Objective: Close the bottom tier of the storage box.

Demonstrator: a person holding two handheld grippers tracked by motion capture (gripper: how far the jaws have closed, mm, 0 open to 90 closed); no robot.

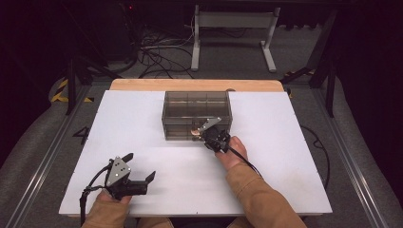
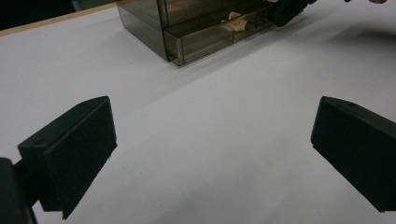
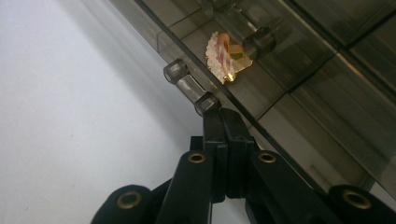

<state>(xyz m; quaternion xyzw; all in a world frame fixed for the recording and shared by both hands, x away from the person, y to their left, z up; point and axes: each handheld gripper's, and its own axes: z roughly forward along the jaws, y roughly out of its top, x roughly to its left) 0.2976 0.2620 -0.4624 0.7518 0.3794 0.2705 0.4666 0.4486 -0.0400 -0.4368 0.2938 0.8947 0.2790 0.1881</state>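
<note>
A smoky clear drawer box (image 1: 196,105) stands mid-table. Its lower drawer (image 2: 205,39) sticks out slightly and holds a small cream, pink and gold trinket (image 3: 226,56), which is also in the high view (image 1: 194,129). My right gripper (image 3: 222,116) is shut, its tips pressed against the end of the drawer's clear handle (image 3: 189,86); I cannot tell whether they pinch it. From above, the right gripper (image 1: 203,135) sits at the drawer's front. My left gripper (image 1: 140,166) rests open near the front left of the table; nothing lies between its jaws (image 2: 210,140).
The white tabletop (image 1: 142,123) has a wooden strip (image 1: 142,84) along its far edge. Cables trail from both grippers. Beyond the table are floor cables (image 1: 157,52) and a white desk frame (image 1: 233,21).
</note>
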